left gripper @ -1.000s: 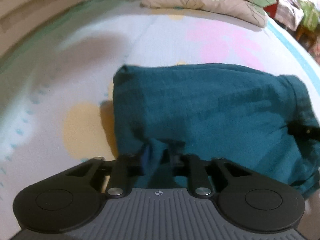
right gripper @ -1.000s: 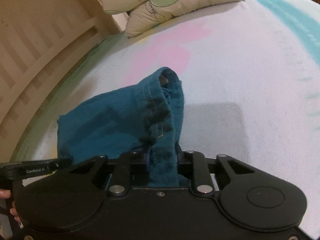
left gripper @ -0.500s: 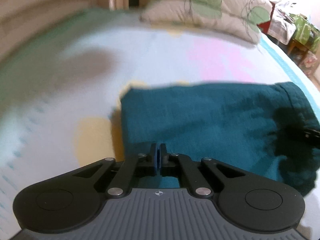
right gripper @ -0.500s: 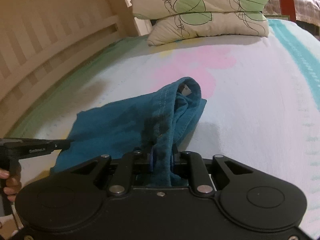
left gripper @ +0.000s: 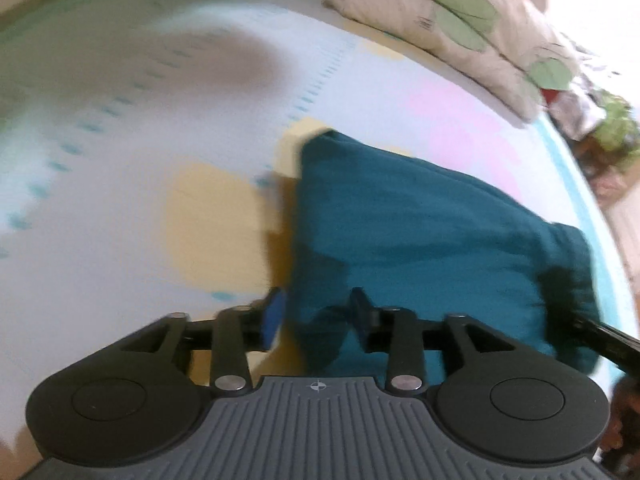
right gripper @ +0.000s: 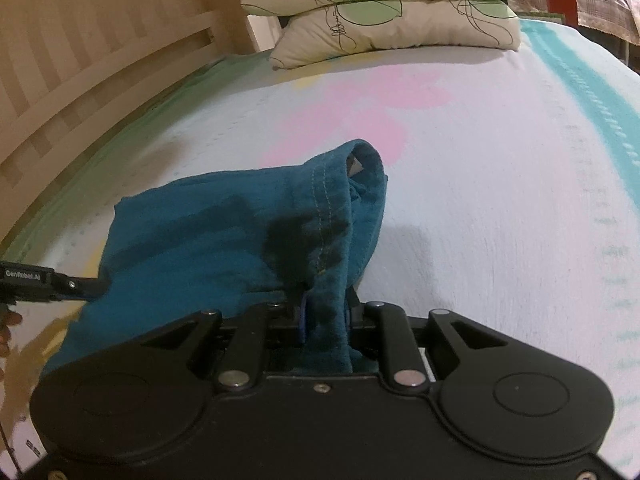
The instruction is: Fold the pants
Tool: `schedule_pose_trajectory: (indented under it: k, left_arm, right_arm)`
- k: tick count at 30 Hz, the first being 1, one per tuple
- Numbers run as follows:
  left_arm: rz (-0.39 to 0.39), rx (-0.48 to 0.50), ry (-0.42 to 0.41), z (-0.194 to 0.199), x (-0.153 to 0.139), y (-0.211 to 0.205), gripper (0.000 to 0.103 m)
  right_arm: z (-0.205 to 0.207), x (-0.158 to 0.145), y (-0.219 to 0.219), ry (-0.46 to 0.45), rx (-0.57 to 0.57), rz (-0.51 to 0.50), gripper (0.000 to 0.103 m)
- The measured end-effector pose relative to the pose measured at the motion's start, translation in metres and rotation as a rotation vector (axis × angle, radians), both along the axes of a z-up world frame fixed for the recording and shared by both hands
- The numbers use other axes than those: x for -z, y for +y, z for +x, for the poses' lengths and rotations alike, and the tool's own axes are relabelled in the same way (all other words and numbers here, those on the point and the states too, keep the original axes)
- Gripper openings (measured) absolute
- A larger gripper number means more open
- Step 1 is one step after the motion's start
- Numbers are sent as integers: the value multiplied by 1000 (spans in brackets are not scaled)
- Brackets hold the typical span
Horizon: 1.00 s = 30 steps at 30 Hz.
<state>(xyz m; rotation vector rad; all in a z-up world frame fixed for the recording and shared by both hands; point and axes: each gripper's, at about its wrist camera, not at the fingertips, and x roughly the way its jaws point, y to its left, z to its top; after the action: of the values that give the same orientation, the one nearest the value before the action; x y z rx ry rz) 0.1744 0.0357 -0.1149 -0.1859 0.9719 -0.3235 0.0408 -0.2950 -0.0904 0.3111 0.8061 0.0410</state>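
While angled down – left gripper point(left gripper: 316, 312) opening, released | right gripper point(right gripper: 326, 316) grasping pants point(right gripper: 208, 236) waistband

My left wrist camera rides just behind the left gripper point(left gripper: 316, 314), angled down at the near corner of the teal pants point(left gripper: 420, 232), very close and blurred. My right wrist camera sits behind the right gripper point(right gripper: 326, 320), tilted down along the bedsheet point(right gripper: 500, 184) toward the pillows point(right gripper: 400, 12). Both views share the pants, the sheet's pink patch and the pillows; each catches the other gripper at its edge.
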Motion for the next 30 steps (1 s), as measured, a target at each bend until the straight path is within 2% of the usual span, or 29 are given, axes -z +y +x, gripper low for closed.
schedule_pose_trajectory:
  k: [2, 5, 7, 10, 12, 17, 20, 24, 26, 27, 28, 29, 30]
  left_arm:
    - [-8, -32, -8, -2, -1, 6, 51]
    - [-15, -26, 37, 1, 4, 7, 57]
    - [-9, -4, 29, 1, 4, 1, 68]
    - [-27, 62, 49, 6, 6, -14, 77]
    - [-8, 115, 50, 11, 7, -31, 82]
    - [46, 187, 25, 26, 9, -61, 86]
    - [31, 153, 49, 31, 11, -61, 88]
    - [3, 71, 81, 31, 10, -56, 85]
    - [15, 89, 92, 32, 10, -59, 85]
    - [36, 106, 88, 32, 8, -62, 74]
    - [76, 116, 73, 31, 6, -64, 56]
    - [121, 111, 54, 28, 4, -65, 45]
    - [142, 90, 34, 24, 2, -64, 23]
  right_arm:
    - [-1, 1, -3, -5, -6, 4, 28]
    - [-5, 3, -6, -8, 4, 39, 28]
    - [-4, 4, -8, -7, 4, 46, 28]
    - [-3, 4, -8, -5, 7, 51, 28]
    - [-3, 4, -9, -4, 9, 60, 28]
    - [-3, 5, -11, -6, 12, 70, 29]
    - [-3, 6, -13, -6, 15, 73, 29]
    - [-3, 8, -14, -5, 26, 90, 30]
    - [-3, 8, -14, -4, 30, 92, 30]
    - [-2, 8, -13, -2, 30, 91, 30]
    - [-2, 8, -13, -1, 31, 89, 30]
    - [-1, 8, -12, 0, 33, 89, 30]
    - [-1, 8, -11, 0, 33, 90, 27]
